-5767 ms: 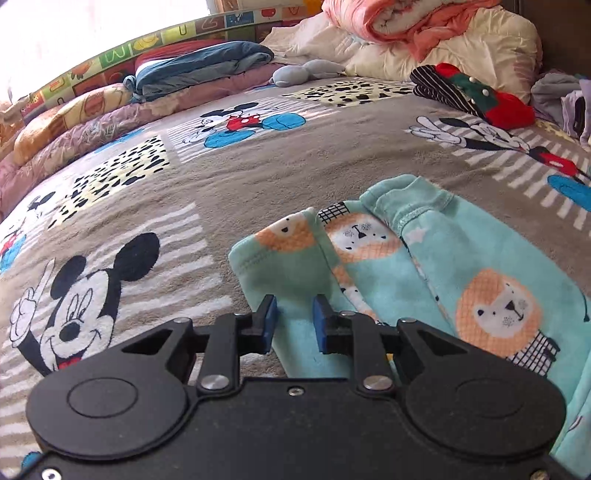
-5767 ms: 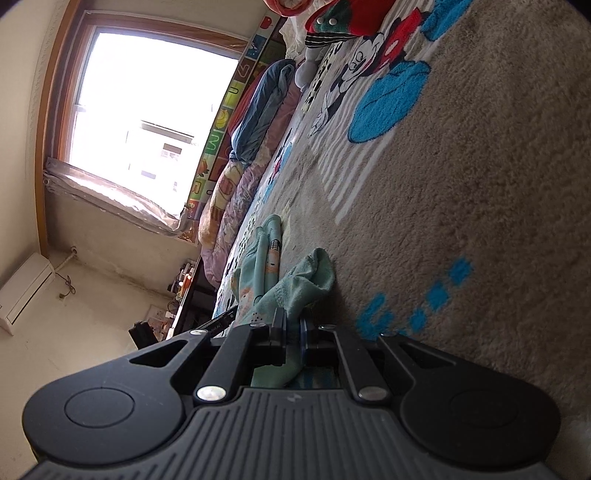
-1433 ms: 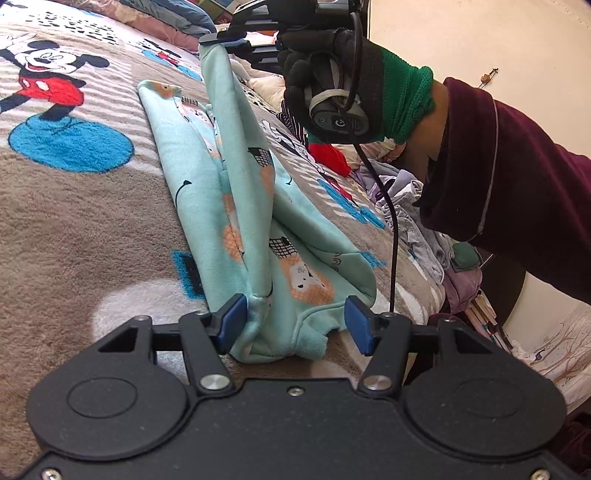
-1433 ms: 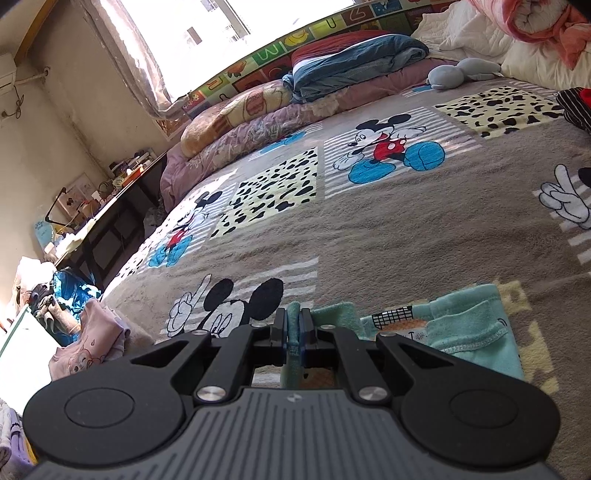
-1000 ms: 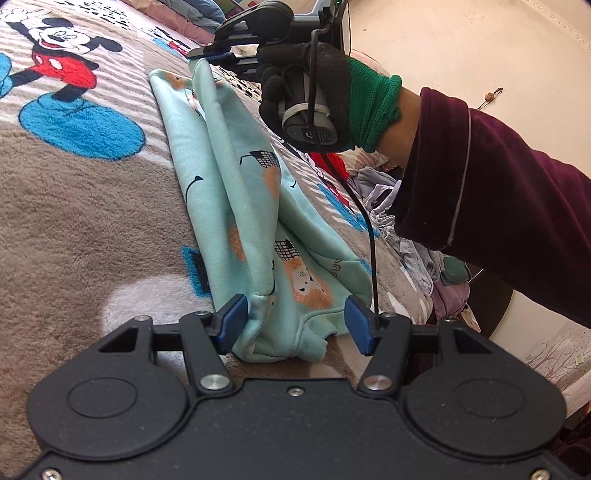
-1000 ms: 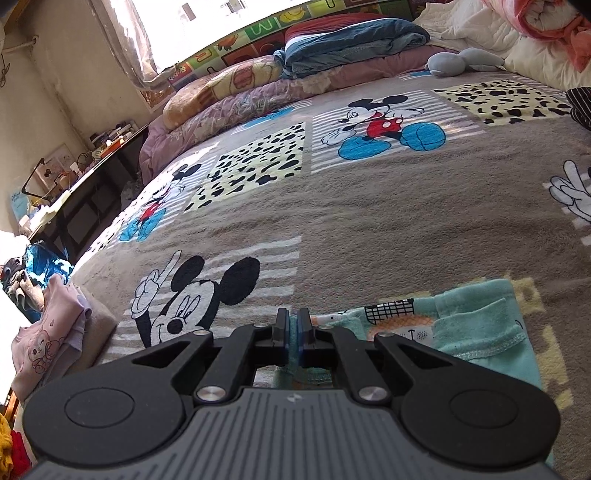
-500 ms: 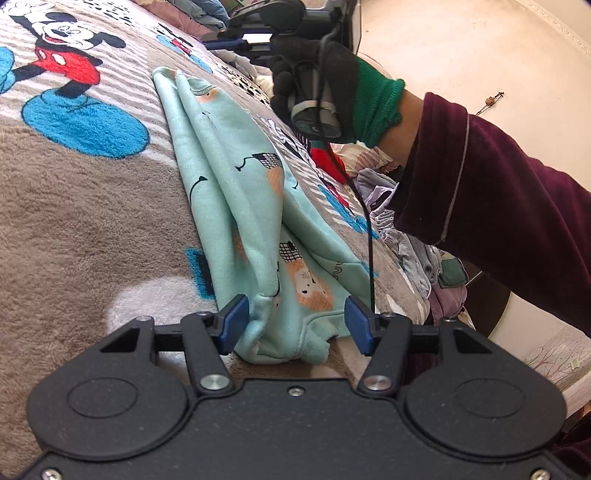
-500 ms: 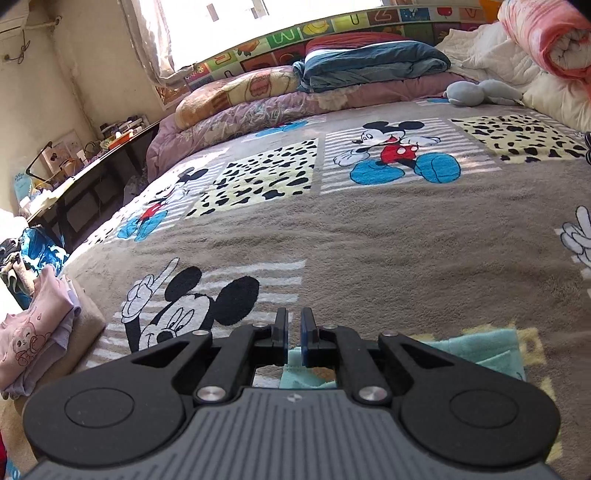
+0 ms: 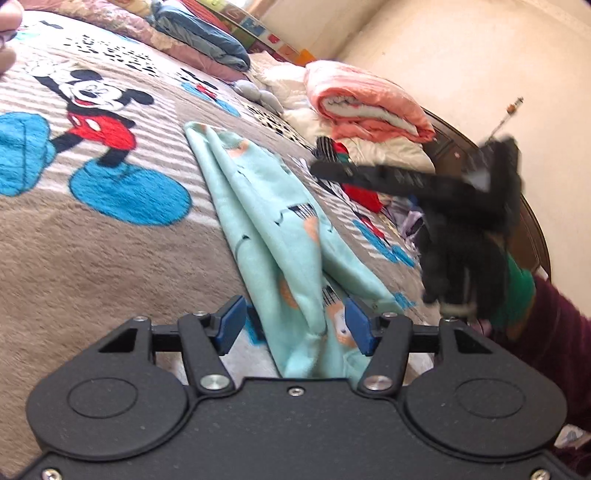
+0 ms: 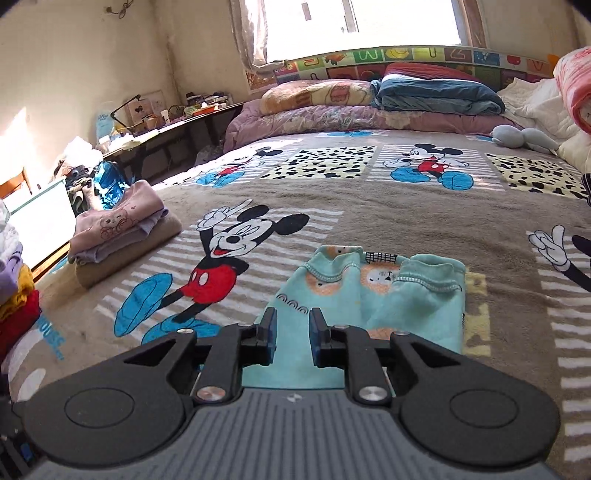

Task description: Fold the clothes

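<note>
Left tongs [image 9: 291, 325] stand wide around the bunched end of soft mint-green fleece trousers with orange lion prints [image 9: 273, 236], lying on the plush Mickey Mouse bedspread [image 9: 92, 229]; right tongs [image 10: 291, 336] opening, empty, above them

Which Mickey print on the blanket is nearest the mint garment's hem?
The winking Mickey pointing upward, just left of the mint garment; the others sit farther back.

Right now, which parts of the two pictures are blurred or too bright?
Left wrist view: the gloved right hand and its gripper are smeared by motion; the mint lion-print garment stays sharp. Right wrist view: the window is blown out white, and fisheye bends the bed blanket.
</note>
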`<move>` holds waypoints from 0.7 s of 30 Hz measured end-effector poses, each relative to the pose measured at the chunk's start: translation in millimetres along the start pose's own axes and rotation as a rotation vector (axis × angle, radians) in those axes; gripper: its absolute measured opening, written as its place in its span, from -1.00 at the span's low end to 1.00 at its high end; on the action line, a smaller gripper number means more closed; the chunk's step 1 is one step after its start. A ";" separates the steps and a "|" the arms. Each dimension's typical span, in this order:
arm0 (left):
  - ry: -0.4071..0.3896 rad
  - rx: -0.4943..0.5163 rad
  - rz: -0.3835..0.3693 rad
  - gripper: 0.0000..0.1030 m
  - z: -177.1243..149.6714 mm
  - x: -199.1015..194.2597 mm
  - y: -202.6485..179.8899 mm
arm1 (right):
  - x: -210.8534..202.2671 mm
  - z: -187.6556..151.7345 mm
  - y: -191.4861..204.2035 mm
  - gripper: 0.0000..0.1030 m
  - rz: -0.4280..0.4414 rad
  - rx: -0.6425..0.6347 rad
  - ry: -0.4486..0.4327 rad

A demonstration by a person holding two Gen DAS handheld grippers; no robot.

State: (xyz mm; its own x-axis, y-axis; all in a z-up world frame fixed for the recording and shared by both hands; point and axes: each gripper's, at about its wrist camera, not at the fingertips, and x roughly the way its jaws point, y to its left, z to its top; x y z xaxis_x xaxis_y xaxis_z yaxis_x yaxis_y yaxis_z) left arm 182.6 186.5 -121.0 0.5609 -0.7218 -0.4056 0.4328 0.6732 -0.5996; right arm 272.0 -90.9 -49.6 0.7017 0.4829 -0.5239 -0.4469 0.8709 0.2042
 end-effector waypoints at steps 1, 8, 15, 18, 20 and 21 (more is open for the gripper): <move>-0.021 -0.017 0.012 0.12 6.6 1.3 3.1 | -7.8 -8.7 8.5 -0.59 0.003 -0.025 -0.009; -0.060 -0.074 0.069 0.10 50.8 43.5 3.1 | -34.6 -58.5 66.7 -0.57 0.034 -0.265 -0.047; -0.031 -0.042 0.130 -0.01 90.6 90.2 17.6 | -30.0 -76.1 82.4 -0.47 0.049 -0.348 -0.049; -0.013 -0.043 0.129 -0.07 105.3 108.8 29.1 | -30.3 -71.7 75.1 -0.45 0.038 -0.327 -0.062; -0.002 -0.040 0.133 -0.12 114.2 120.3 35.1 | -28.3 -65.7 67.6 -0.42 0.024 -0.315 -0.072; 0.000 -0.040 0.128 -0.15 118.1 124.8 37.6 | -24.5 -62.2 63.3 -0.34 0.021 -0.307 -0.066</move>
State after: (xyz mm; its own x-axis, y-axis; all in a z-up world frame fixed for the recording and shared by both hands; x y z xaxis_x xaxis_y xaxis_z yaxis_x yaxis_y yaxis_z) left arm 352.3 140.7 -112.8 0.6099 -0.6301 -0.4806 0.3292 0.7531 -0.5696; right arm 192.1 -53.3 -75.3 0.7205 0.5140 -0.4654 -0.6013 0.7975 -0.0501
